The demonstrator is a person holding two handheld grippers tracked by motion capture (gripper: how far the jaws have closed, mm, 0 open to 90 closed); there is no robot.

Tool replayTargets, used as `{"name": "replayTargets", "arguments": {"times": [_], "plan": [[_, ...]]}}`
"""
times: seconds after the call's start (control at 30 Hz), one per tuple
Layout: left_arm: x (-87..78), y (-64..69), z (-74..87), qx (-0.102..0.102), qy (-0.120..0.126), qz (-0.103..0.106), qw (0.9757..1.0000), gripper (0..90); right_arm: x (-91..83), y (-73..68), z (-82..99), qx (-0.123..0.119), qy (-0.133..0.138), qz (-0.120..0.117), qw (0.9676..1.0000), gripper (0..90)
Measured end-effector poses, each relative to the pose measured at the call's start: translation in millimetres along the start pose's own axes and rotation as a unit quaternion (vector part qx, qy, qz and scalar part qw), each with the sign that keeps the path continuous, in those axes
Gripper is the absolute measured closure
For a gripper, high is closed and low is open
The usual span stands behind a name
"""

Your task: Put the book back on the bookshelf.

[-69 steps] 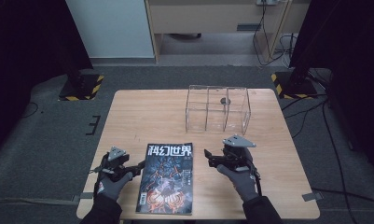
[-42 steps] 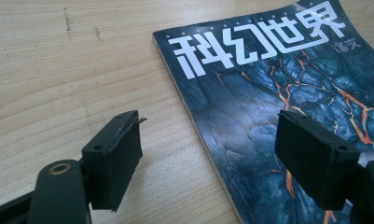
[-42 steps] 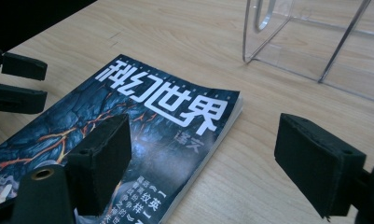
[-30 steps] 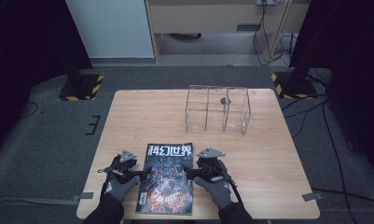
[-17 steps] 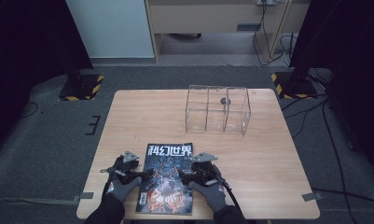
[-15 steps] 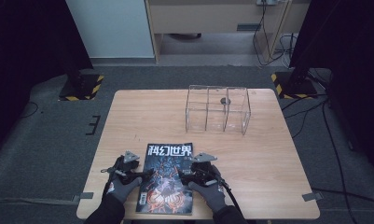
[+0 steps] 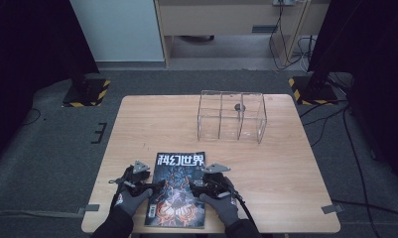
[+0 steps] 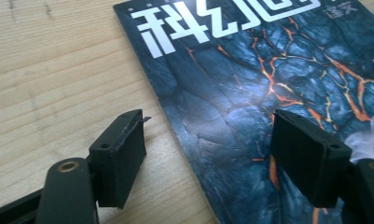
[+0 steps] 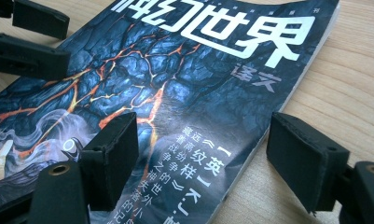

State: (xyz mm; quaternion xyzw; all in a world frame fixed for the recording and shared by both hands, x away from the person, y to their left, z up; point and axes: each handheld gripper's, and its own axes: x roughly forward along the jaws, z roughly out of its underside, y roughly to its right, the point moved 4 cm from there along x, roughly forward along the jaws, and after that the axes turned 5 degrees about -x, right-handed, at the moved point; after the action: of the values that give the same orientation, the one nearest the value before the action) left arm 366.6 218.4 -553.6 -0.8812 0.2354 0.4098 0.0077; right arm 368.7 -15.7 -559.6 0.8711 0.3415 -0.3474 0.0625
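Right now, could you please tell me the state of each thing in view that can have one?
magazine: closed, lying flat, cover up, at the near edge of the table.
clear rack: upright at the far side, its compartments look empty.
left gripper: open, jaws straddling the magazine's left edge, not gripping it.
right gripper: open, jaws just been closing, straddling the magazine's right edge, not gripping it.

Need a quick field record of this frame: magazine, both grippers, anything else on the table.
magazine: flat on the wooden table, near edge, cover up
left gripper: open, jaws straddle the magazine's left edge
right gripper: open, jaws straddle its right edge, just been closing
grip: none yet, pads not pressing on it
other: clear three-bay rack, far side, apart from the magazine
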Motion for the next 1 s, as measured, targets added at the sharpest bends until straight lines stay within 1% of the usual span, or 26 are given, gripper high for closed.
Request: {"name": "replayTargets", "arguments": {"times": [0.07, 0.13, 0.17, 0.23, 0.3, 0.43, 0.57, 0.7, 0.83, 0.93, 1.0], "plan": [[0.0, 1.0, 0.1, 0.002, -0.001, 0.003, 1.0, 25.2, -0.3, 0.2, 0.5, 0.005, 0.002, 0.005, 1.0, 25.1], [0.2, 2.8, 0.3, 0.004, -0.002, 0.005, 1.0, 25.3, -0.5, -0.3, 1.1, 0.004, 0.006, 0.001, 1.0, 25.9], [0.3, 4.1, 0.3, 0.004, -0.003, 0.008, 1.0, 25.5, -0.3, -1.1, 1.2, 0.009, 0.009, -0.001, 0.9999, 25.4], [0.7, 7.4, 0.5, 0.006, -0.004, 0.016, 0.9998, 25.9, 0.0, -1.8, 1.6, 0.014, 0.013, 0.0, 0.9998, 25.5], [1.3, 9.3, 0.6, 0.012, -0.005, 0.013, 0.9998, 25.1, 0.0, -1.4, 1.6, 0.018, 0.015, -0.002, 0.9997, 25.5], [0.8, 8.3, 0.8, 0.004, -0.002, 0.018, 0.9998, 25.4, -0.6, 0.9, 1.6, 0.036, 0.023, -0.015, 0.999, 25.5], [1.2, 9.6, 1.2, 0.004, -0.001, 0.017, 0.9999, 24.2, -1.7, 3.5, 1.9, 0.059, 0.029, -0.025, 0.9975, 26.5], [1.3, 9.7, 1.3, 0.001, 0.001, 0.017, 0.9999, 23.9, -2.2, 4.9, 2.3, 0.064, 0.034, -0.029, 0.997, 27.6], [1.4, 10.1, 1.4, 0.0, 0.002, 0.016, 0.9999, 23.8, -4.6, 6.6, 1.4, 0.082, 0.046, -0.04, 0.9948, 29.1], [1.4, 10.2, 1.4, -0.002, 0.002, 0.016, 0.9999, 23.6, -6.5, 8.7, 0.9, 0.09, 0.054, -0.05, 0.9933, 29.6], [1.5, 10.5, 1.4, -0.002, 0.002, 0.015, 0.9999, 23.6, -8.2, 9.3, 0.2, 0.097, 0.063, -0.057, 0.9916, 30.3]]}}
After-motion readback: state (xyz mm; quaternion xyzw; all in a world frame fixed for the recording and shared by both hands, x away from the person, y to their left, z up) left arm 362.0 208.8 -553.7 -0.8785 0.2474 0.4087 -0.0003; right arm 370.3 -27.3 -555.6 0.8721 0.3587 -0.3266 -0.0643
